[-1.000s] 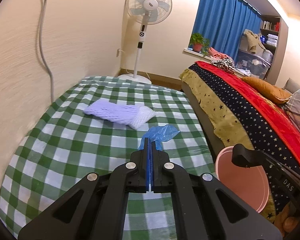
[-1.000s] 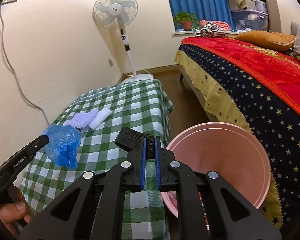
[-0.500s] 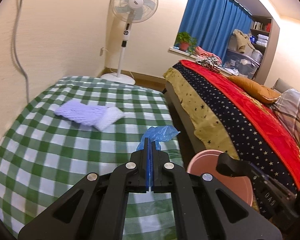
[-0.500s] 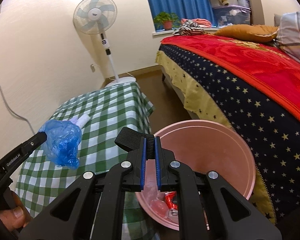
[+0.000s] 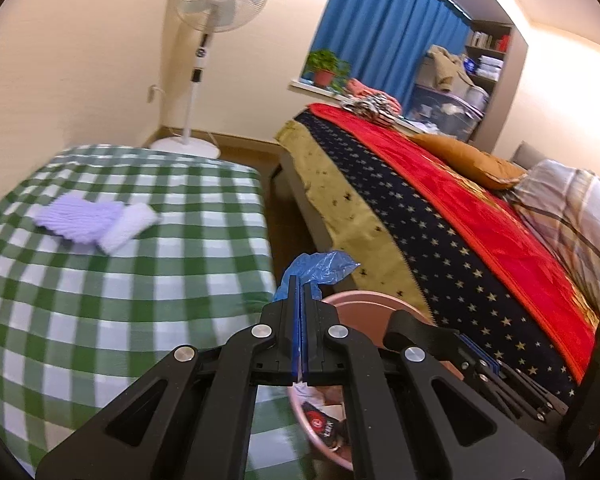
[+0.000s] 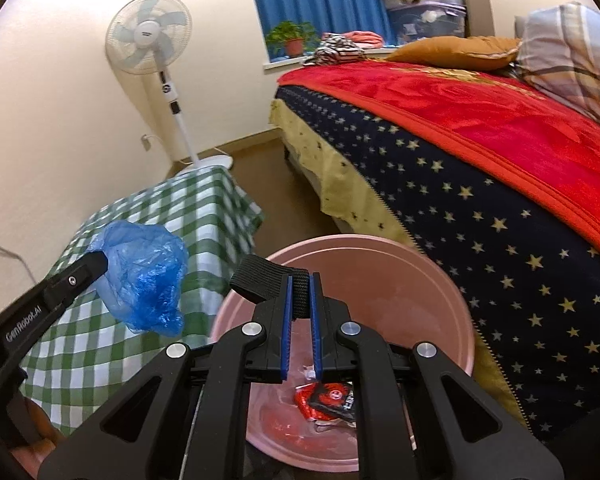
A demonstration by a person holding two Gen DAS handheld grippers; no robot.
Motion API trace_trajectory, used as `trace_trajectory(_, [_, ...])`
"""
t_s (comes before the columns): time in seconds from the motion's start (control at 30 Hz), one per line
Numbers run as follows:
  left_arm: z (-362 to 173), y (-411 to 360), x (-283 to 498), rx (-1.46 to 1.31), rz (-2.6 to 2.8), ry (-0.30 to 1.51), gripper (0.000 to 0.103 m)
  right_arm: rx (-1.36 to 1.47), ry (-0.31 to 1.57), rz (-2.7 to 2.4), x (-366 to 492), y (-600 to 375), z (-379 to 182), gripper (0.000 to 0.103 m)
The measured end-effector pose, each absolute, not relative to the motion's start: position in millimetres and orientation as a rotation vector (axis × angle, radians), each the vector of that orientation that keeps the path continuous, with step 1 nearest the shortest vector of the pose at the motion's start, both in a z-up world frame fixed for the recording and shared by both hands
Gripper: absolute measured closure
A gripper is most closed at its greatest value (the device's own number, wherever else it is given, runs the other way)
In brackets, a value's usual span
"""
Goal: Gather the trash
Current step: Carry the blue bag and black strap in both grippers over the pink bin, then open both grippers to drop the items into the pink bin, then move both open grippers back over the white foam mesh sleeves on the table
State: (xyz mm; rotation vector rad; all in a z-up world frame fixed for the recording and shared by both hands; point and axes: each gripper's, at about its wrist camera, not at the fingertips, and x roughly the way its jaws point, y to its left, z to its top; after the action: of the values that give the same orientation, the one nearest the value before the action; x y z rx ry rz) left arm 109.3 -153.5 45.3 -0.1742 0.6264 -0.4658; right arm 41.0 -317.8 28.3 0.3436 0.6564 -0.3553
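The left gripper (image 6: 100, 260) was clamped tight on the crumpled blue plastic bag (image 6: 148, 276), which hung off the right edge of the green-checked table (image 5: 100, 280), just beside the pink bucket's (image 6: 380, 256) rim. The right gripper (image 6: 300, 292) pinched the bucket's black strap handle (image 6: 264, 280). 1 red wrapper (image 6: 324, 400) lay inside.

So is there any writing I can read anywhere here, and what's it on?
"GenRobot.AI": on the side of the left gripper, which holds the blue bag.
Fan hub label: too small to read.
Red wrapper in the pink bin: print blurred, unreadable.
Shelf books: too small.
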Motion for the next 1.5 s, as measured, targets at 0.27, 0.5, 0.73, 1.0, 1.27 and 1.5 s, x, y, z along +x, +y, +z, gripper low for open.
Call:
trace_trajectory(0.27, [35.4,-174.7,108.4,-0.161,-0.531,0.641,0.103,0.351,0.671,-0.397,40.1,-326.4,23.3,0.094])
trace_trajectory(0.5, [31.0,-186.4,109.6,-0.186,-0.589,0.657,0.103,0.351,0.682,-0.446,34.5,-335.1,22.9,0.09])
trace_trajectory(0.73, [19.8,-186.4,109.4,-0.196,-0.581,0.694,0.074,0.36,0.678,-0.503,30.0,-338.4,22.9,0.047])
trace_trajectory(1.0, [16.0,-175.4,116.7,-0.207,-0.598,0.738,0.073,0.341,0.671,-0.495,32.5,-331.5,22.2,0.047])
trace_trajectory(1.27, [12.9,-168.8,115.1,-0.205,-0.555,0.718,0.073,0.357,0.65,-0.485,31.3,-332.9,23.7,0.047])
trace_trajectory(1.5, [14.4,-140.1,116.4,-0.198,-0.475,0.669,0.073,0.368,0.627,-0.411,42.8,-317.3,21.5,0.047])
